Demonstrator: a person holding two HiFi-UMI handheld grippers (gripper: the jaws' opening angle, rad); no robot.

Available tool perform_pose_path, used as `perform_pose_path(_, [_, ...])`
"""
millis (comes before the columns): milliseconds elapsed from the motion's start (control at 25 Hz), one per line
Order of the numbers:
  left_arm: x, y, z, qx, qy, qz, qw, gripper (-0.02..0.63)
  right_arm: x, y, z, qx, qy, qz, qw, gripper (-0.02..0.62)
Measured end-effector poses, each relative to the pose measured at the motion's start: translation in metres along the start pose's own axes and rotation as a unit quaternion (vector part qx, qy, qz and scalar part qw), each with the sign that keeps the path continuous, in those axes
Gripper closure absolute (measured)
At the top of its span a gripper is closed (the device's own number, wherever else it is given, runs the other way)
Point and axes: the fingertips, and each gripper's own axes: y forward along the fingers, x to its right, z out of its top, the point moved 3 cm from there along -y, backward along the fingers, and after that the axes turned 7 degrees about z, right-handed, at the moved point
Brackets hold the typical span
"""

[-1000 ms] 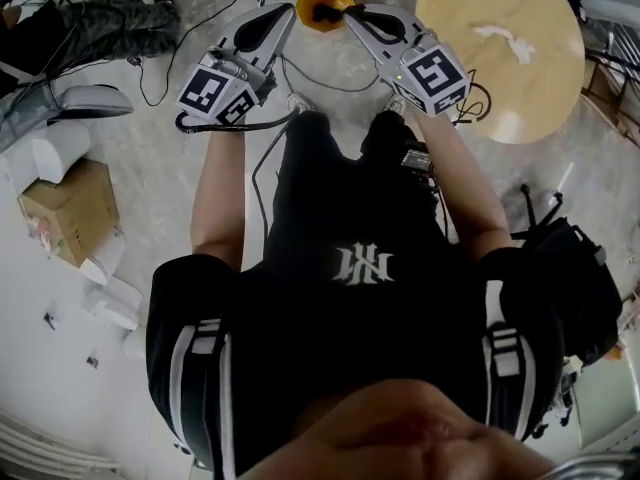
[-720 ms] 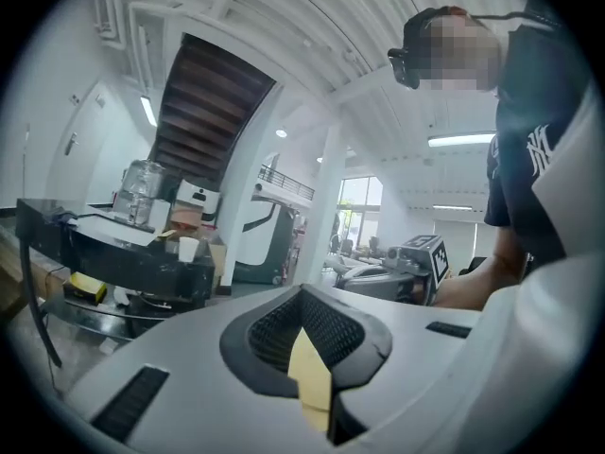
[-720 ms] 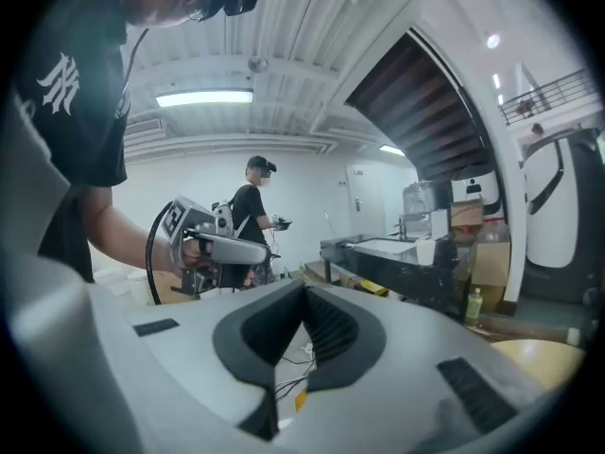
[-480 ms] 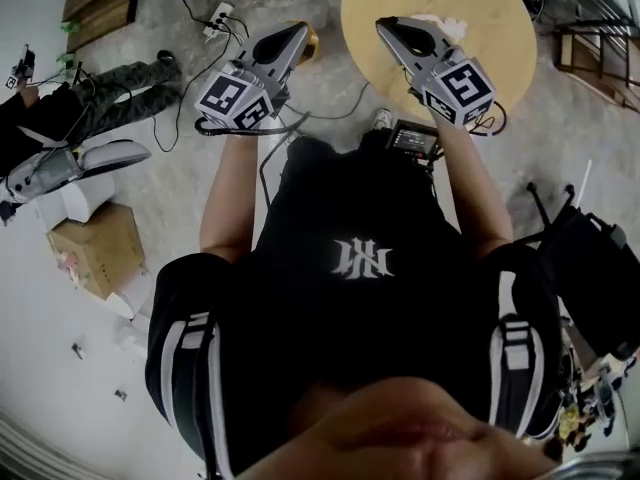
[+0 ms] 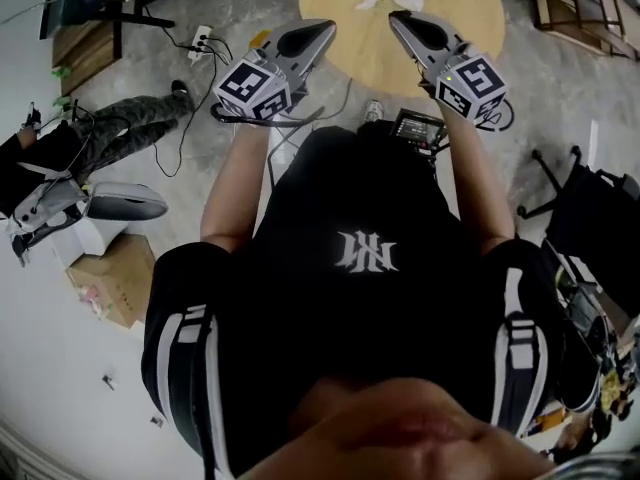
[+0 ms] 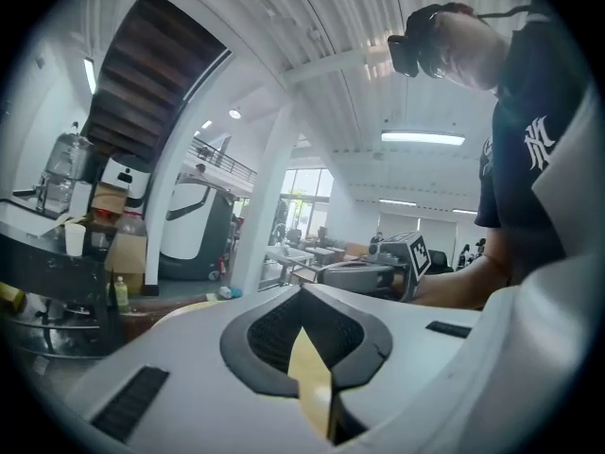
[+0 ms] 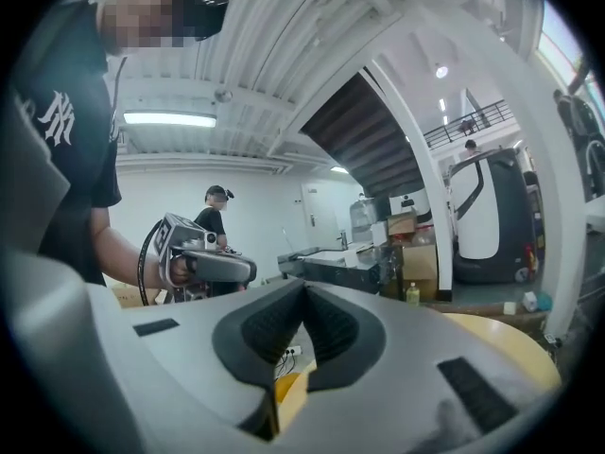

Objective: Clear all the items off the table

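A round wooden table (image 5: 400, 38) lies ahead at the top of the head view, with a white crumpled item (image 5: 395, 0) on its far part. My left gripper (image 5: 328, 28) is held level by the table's left edge, shut and empty. Over the table's near part my right gripper (image 5: 394, 16) is likewise shut with nothing in it. In the left gripper view the jaws (image 6: 302, 289) meet, and the right gripper (image 6: 373, 274) shows beyond. The right gripper view has its jaws (image 7: 304, 287) together, the table's edge (image 7: 501, 339) at right and the left gripper (image 7: 203, 265) at left.
A cardboard box (image 5: 115, 278) and a white machine (image 5: 115, 203) are on the floor at left. A power strip (image 5: 200, 40) with cables lies near a seated person's legs (image 5: 125, 128). A black chair (image 5: 600, 218) stands at right. Another person (image 7: 216, 214) stands far off.
Both grippers swung away from the yellow bin on the floor toward the round table, which went from the upper right to straight ahead. Both stayed shut.
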Motion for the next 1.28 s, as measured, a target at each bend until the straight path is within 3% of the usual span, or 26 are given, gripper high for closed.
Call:
perform_pose_path(320, [0.060,-0.011,-0.016,0.012,-0.015,-0.052,0.9985,0.597,-0.045,-0.047,-0.010,-0.025,-0.007,-0.026,0.999,0.591])
perform_pose_path(560, [0.088,-0.057,-0.035,0.032,-0.042,-0.059,0.9968,0.597,-0.085,-0.057,-0.024,-0.042,-0.003,-0.033,0.999,0.591])
perform_pose_path(840, [0.111,-0.088,-0.063,0.020,-0.059,-0.067,0.9958,0.597,-0.123,-0.060,-0.030,-0.049,-0.007,-0.038,0.998,0.591])
perform_pose_path(1040, [0.125,-0.096,-0.071,0.016,-0.069,-0.086,0.9937,0.597,-0.132,-0.067,-0.031,-0.051,-0.008,-0.049,0.997,0.591])
perform_pose_path(1280, [0.134,-0.080,-0.063,0.019,-0.051,-0.090,0.9945,0.597,-0.124,-0.080,-0.021,-0.041,-0.017,-0.046,0.998,0.591])
